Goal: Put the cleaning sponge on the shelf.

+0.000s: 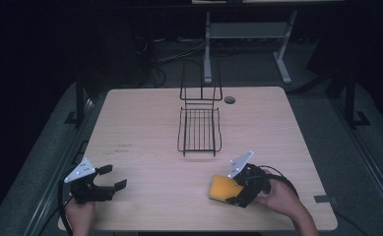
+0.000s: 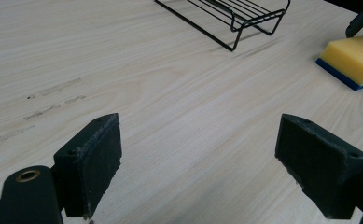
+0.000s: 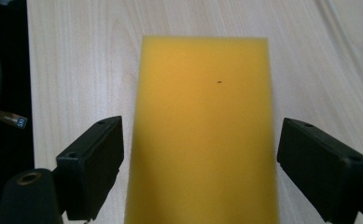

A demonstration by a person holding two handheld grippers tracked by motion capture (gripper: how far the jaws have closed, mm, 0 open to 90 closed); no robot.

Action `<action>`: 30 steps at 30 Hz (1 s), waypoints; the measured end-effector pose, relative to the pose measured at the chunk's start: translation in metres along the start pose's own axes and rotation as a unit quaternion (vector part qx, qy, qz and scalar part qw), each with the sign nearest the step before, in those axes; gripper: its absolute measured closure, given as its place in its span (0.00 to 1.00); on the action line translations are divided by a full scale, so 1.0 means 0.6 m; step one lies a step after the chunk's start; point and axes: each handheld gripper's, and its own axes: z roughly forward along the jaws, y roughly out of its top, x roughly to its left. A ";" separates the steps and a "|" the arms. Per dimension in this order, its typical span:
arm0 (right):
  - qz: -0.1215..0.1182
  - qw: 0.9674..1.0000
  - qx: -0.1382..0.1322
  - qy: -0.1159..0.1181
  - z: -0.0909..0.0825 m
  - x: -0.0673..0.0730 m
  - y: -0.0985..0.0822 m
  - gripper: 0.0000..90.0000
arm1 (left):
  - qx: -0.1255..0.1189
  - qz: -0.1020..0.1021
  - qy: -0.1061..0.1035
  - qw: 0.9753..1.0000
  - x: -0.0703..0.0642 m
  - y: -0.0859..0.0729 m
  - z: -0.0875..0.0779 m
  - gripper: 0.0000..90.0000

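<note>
On the pale wooden table (image 1: 144, 113), the right gripper (image 1: 231, 189) at five o'clock straddles the yellow sponge (image 1: 222, 189) with jaws wide, not touching it, while the left gripper (image 1: 111, 178) at seven o'clock gapes wide over bare wood.

Sponge (image 3: 202, 135) near end cut off by bottom edge of my right gripper view; can't tell if jaws touch its sides. Wire rack (image 2: 230, 16) far part cropped by top edge in left gripper view. Small label (image 3: 12, 120) at table edge unreadable.
</note>
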 end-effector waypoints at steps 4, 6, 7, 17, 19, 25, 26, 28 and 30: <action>-0.001 1.000 0.003 0.000 0.006 -0.001 0.001 0.16 | -0.002 -0.001 0.000 1.000 -0.001 0.000 0.000 0.16; -0.001 1.000 0.005 0.001 0.008 -0.001 0.001 0.16 | -0.001 -0.001 0.000 1.000 -0.001 0.000 0.000 0.16; -0.002 1.000 0.006 0.001 0.011 -0.002 0.001 0.16 | -0.002 -0.001 0.000 1.000 -0.001 0.000 0.000 0.16; -0.009 1.000 0.008 -0.013 0.023 0.002 0.002 0.16 | -0.003 -0.001 -0.001 1.000 -0.001 0.001 0.000 0.16; -0.009 1.000 0.010 -0.014 0.024 0.002 0.002 0.16 | -0.003 0.000 -0.001 1.000 -0.001 0.001 0.000 0.16; -0.007 1.000 0.013 -0.016 0.027 0.004 0.002 0.16 | -0.004 -0.001 0.000 1.000 0.000 0.000 -0.001 0.16; -0.005 1.000 0.015 -0.015 0.027 0.005 0.002 0.16 | -0.004 -0.001 0.000 1.000 0.000 0.000 -0.001 0.16; -0.003 1.000 0.013 -0.016 0.029 0.005 0.000 0.16 | -0.004 0.000 -0.001 1.000 0.000 0.000 -0.001 0.16; 0.001 1.000 0.013 -0.014 0.031 0.004 -0.003 0.16 | -0.004 -0.001 0.000 1.000 0.000 0.000 -0.001 0.16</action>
